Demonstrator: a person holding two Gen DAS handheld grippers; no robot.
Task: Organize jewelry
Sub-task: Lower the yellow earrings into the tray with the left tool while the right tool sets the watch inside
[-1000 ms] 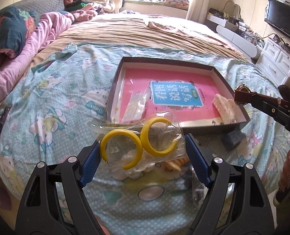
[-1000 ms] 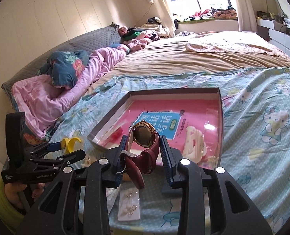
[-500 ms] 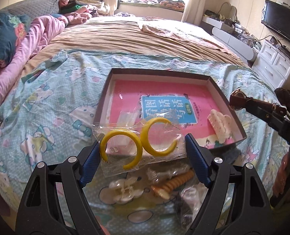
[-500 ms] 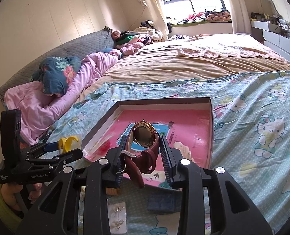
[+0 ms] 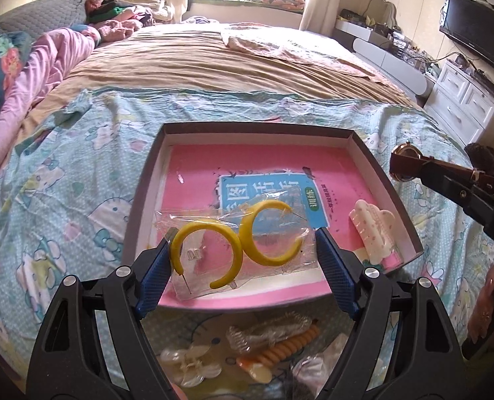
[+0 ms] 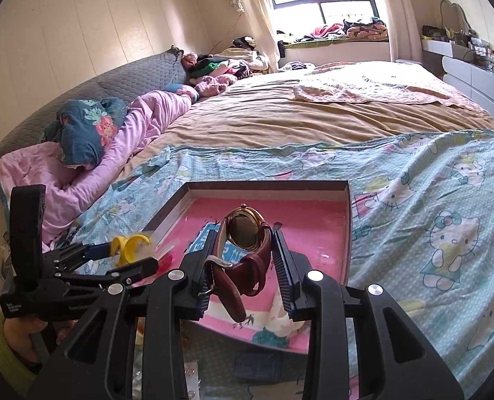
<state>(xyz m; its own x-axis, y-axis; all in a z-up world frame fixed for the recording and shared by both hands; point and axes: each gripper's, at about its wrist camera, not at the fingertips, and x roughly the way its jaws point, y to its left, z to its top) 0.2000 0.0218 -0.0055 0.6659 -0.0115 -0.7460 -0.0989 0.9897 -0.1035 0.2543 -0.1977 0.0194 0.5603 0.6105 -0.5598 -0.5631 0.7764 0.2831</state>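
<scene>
My left gripper (image 5: 242, 266) is shut on a clear plastic bag with two yellow hoop earrings (image 5: 233, 250) and holds it above the near edge of the dark tray (image 5: 140, 200) with a pink book inside. My right gripper (image 6: 245, 256) is shut on a gold watch with a maroon strap (image 6: 245, 233), held above the same tray (image 6: 348, 233). The watch (image 5: 405, 163) also shows at the right in the left wrist view. A white hair claw (image 5: 372, 233) lies in the tray's right corner.
Loose items lie on the Hello Kitty blanket in front of the tray: a white flower clip (image 5: 187, 366), an orange spiral clip (image 5: 280, 346), a clear claw (image 5: 263, 330). A small dark blue square (image 6: 257, 366) lies near the tray. Pink bedding (image 6: 80, 180) is piled at the left.
Both grippers have moved forward over the tray with their items. The earring bag now hangs over the tray's near edge; the watch is over the tray's inside.
</scene>
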